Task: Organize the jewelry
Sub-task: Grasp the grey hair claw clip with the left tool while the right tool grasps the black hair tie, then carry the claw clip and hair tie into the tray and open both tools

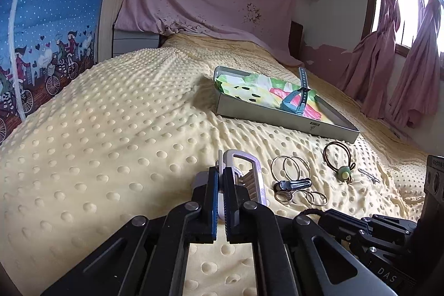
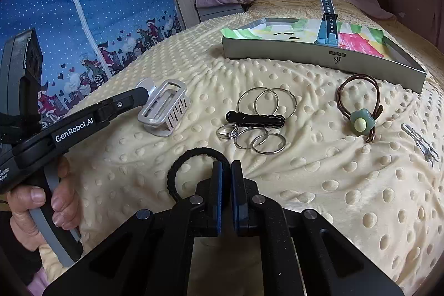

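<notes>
My left gripper (image 1: 221,179) is shut on the end tab of a pale grey hair claw clip (image 1: 244,174), which rests on the yellow dotted blanket; the clip also shows in the right wrist view (image 2: 165,108). My right gripper (image 2: 226,171) is shut on a black hair tie (image 2: 191,157). Ahead lie several thin metal rings (image 2: 266,99), a black hair clip (image 2: 255,119), a brown hair tie with a green flower (image 2: 360,122) and a small silver hairpin (image 2: 420,143). A grey tray (image 2: 327,60) lined with colourful paper holds a blue watch (image 2: 327,29).
The bed's blanket (image 1: 111,143) bulges up at the left. A blue printed curtain (image 1: 41,32) hangs at the left, pink curtains (image 1: 388,74) and a window at the right. The hand holding the left gripper (image 2: 41,201) is at the lower left of the right wrist view.
</notes>
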Demonstrator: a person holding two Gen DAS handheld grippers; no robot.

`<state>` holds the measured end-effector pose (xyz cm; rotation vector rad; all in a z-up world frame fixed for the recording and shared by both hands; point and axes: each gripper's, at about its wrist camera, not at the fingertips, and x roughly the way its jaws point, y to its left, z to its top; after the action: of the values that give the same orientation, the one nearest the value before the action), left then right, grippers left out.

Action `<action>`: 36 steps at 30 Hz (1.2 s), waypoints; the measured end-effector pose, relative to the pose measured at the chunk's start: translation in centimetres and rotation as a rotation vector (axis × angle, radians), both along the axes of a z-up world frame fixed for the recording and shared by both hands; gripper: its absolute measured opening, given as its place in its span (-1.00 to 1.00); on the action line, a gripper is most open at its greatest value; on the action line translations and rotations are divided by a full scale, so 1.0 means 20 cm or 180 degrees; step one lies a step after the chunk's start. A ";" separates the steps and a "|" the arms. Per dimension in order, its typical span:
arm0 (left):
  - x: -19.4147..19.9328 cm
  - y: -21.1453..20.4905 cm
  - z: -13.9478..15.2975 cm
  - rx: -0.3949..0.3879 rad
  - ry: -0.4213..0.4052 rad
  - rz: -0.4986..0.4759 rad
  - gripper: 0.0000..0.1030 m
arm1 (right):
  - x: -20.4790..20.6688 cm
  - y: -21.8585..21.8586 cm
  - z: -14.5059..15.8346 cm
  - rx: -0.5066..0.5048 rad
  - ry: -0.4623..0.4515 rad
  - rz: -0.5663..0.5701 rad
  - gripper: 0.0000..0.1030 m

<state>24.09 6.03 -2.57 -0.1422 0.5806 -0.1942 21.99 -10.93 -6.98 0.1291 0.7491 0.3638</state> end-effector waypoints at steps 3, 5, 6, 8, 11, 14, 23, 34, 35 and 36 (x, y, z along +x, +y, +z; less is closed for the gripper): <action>-0.02 -0.04 0.02 0.0006 -0.0051 -0.0042 -0.93 | -0.02 -0.05 0.03 0.0091 -0.0116 -0.0093 -0.90; -0.04 -0.07 0.04 0.0018 -0.0100 -0.0074 -0.93 | -0.03 -0.08 0.05 0.0166 -0.0177 -0.0155 -0.90; -0.04 -0.08 0.05 0.0019 -0.0127 -0.0086 -0.93 | -0.04 -0.10 0.07 0.0199 -0.0212 -0.0180 -0.90; -0.06 -0.11 0.08 -0.0007 -0.0169 -0.0116 -0.93 | -0.04 -0.12 0.09 0.0250 -0.0266 -0.0233 -0.90; -0.06 -0.16 0.11 -0.0021 -0.0232 -0.0154 -0.93 | -0.04 -0.18 0.12 0.0328 -0.0317 -0.0319 -0.90; -0.05 -0.21 0.14 -0.0065 -0.0268 -0.0183 -0.93 | -0.02 -0.25 0.14 0.0400 -0.0348 -0.0395 -0.90; 0.10 -0.38 0.26 -0.0128 -0.0421 -0.0199 -0.93 | 0.09 -0.46 0.30 0.0353 -0.0576 -0.0616 -0.90; 0.57 -0.58 0.25 -0.0093 -0.0312 -0.0131 -0.93 | 0.53 -0.71 0.46 0.0172 -0.0712 -0.0951 -0.90; 0.61 -0.60 0.23 -0.0077 -0.0273 -0.0130 -0.93 | 0.58 -0.72 0.46 0.0167 -0.0693 -0.0981 -0.90; 0.65 -0.61 0.21 -0.0071 -0.0224 -0.0119 -0.93 | 0.63 -0.73 0.46 0.0150 -0.0664 -0.1012 -0.90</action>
<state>37.09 -6.12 1.73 -0.1454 0.5113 -0.2412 34.56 -25.55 2.12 0.2474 0.5032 0.0895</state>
